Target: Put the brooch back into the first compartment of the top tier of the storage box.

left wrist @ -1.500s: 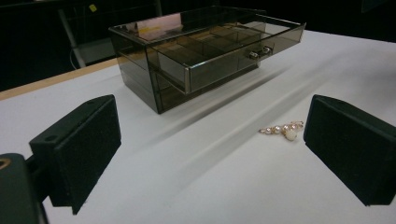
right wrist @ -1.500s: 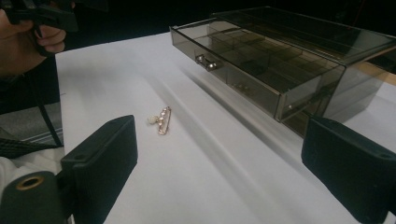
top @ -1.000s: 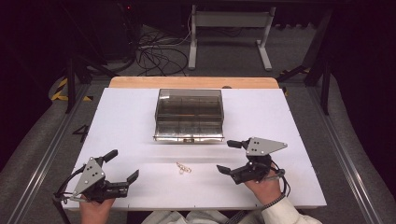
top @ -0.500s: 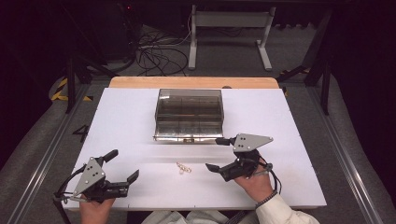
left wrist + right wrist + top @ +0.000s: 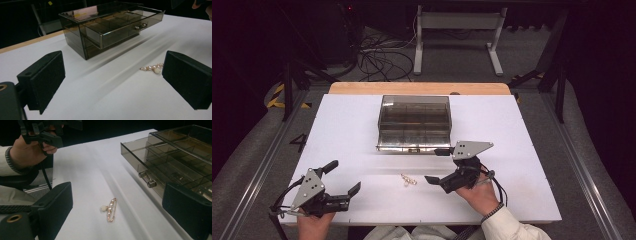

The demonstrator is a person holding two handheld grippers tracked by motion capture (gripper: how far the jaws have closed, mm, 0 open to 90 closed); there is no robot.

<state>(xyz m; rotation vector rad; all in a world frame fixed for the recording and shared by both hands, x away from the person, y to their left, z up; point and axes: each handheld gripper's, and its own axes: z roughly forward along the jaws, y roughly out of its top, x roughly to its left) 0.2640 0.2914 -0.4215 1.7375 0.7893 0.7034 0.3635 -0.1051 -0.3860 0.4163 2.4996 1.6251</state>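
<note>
Centrally, a pearl brooch pin (image 5: 408, 179) lies on the white tabletop (image 5: 522, 150), long axis running left-right, between the spread-jawed left gripper (image 5: 343, 180) and right gripper (image 5: 435, 165), near a smoked acrylic drawer box (image 5: 414, 122); dark room, cables behind.

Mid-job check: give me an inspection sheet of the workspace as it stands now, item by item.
Surface: white table top, wooden strip along its far edge.
Job's things: smoked clear drawer box, its drawer pulled out; pearl brooch lying on the table in front of it.
Clutter: nothing seen.
Grippers: left gripper open, near corner; right gripper open, beside the brooch, holding nothing.
Cables: gripper cable at the right hand; loose cables on the floor behind.
Surroundings: dark room, metal stand beyond the table.
</note>
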